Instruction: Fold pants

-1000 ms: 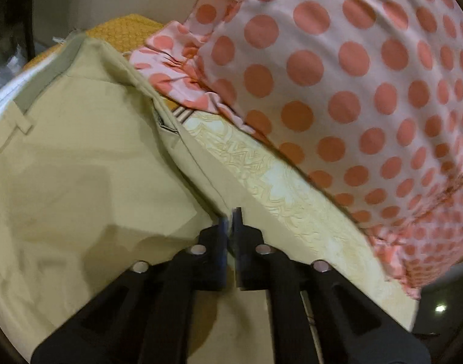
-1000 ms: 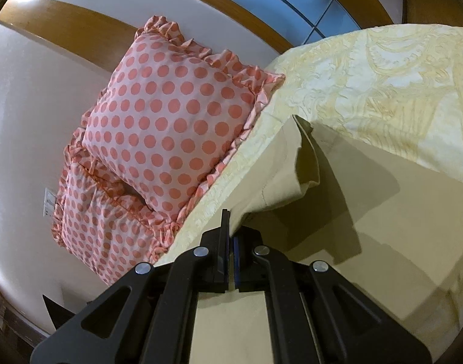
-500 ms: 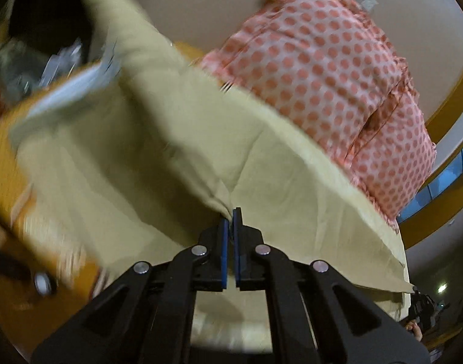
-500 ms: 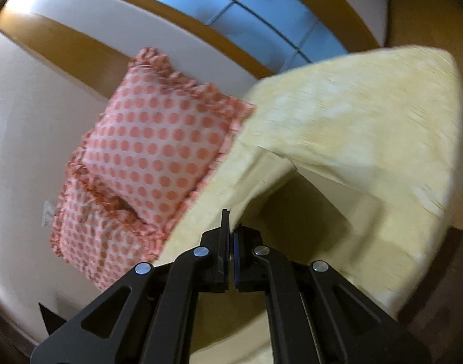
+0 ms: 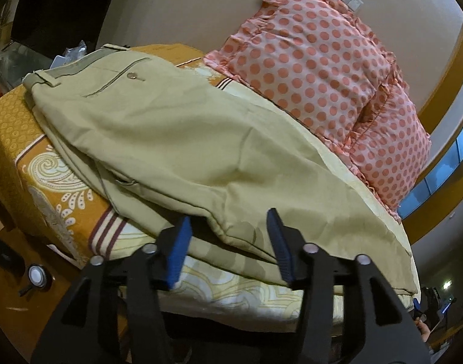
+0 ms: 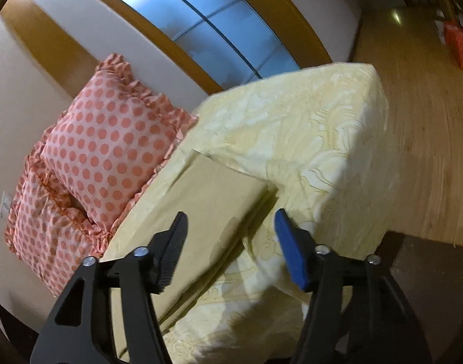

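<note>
Pants [image 5: 201,139]: tan, lying flat on the bed [image 5: 237,291], one leg laid over the other.
Waist: at the far orange end of the bed.
Left gripper [image 5: 228,242]: fingers spread wide, holding nothing, just above the pants' near edge.
Right gripper [image 6: 231,242]: fingers spread wide, empty, over the leg ends.
Pillows [image 5: 319,60]: pink with spots, beside the pants.

Right gripper [image 6: 229,244]: jaws spread wide, holding nothing.
Pants [image 6: 207,209]: tan legs lie flat on the bed, hem end far, apparently 2 layers.
Bedspread [image 6: 307,139]: pale yellow, patterned.
Pillows [image 6: 110,148]: 2, pink polka-dot, far left.
</note>
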`<control>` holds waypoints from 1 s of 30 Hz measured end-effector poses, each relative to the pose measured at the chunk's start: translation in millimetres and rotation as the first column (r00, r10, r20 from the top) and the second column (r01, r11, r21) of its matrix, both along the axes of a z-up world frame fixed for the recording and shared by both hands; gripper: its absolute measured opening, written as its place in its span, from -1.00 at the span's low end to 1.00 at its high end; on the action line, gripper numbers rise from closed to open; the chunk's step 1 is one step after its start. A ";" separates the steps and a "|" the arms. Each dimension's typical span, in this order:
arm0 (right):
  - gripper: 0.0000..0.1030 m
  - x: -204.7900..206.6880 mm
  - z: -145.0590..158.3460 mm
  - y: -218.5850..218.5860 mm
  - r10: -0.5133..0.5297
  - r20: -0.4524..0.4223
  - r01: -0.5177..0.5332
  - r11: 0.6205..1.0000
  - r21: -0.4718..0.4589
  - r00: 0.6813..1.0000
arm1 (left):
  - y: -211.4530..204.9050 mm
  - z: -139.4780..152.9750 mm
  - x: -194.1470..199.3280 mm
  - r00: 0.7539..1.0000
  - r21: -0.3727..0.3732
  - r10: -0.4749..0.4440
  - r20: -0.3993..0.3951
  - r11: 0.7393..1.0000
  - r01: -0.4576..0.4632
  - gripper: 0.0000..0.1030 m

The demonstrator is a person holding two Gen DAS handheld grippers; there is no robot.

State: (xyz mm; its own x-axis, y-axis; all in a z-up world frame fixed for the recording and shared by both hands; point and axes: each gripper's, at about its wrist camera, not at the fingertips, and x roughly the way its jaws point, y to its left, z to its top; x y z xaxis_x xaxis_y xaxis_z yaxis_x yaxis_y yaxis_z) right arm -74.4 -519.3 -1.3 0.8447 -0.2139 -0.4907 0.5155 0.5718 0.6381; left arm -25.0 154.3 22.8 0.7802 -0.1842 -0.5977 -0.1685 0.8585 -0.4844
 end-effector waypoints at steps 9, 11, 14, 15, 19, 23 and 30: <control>-0.90 28.4 -7.9 23.7 0.118 0.030 -0.110 0.973 -0.205 0.992 | 2.6 3.5 -10.7 0.998 -0.022 0.019 0.056 1.000 -0.017 0.49; -0.91 33.1 1.4 27.3 0.160 0.054 -0.143 0.962 -0.231 0.986 | 11.0 6.1 -18.3 0.995 -0.019 0.061 0.081 0.998 -0.059 0.61; -0.91 45.5 29.5 49.0 0.257 0.091 -0.220 0.928 -0.300 0.962 | 26.8 7.1 -26.0 0.987 -0.023 0.130 0.099 0.991 -0.128 0.71; -0.91 52.4 40.4 61.4 0.304 0.104 -0.256 0.910 -0.327 0.947 | 32.0 6.5 -26.9 0.984 -0.030 0.150 0.096 0.989 -0.148 0.72; -0.91 88.7 85.7 139.6 0.555 0.152 -0.453 0.785 -0.423 0.818 | 49.8 2.0 -27.5 0.973 -0.057 0.211 0.088 0.977 -0.207 0.77; -0.91 132.1 112.2 259.0 0.817 0.161 -0.689 0.558 -0.463 0.553 | 60.8 2.4 -28.5 0.966 -0.063 0.239 0.101 0.970 -0.234 0.83; -0.69 151.8 45.7 460.9 0.957 -0.279 -0.946 -0.015 -0.325 0.081 | 79.9 -1.0 -21.5 0.962 -0.100 0.258 0.086 0.963 -0.249 0.93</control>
State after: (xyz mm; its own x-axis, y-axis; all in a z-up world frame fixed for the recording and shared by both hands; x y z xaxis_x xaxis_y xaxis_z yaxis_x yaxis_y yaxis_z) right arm 77.4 -58.4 44.5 0.4254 0.6688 -0.6097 -0.7001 0.6701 0.2465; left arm -46.5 234.2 21.8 0.8619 -0.0212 -0.5066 -0.3231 0.7471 -0.5809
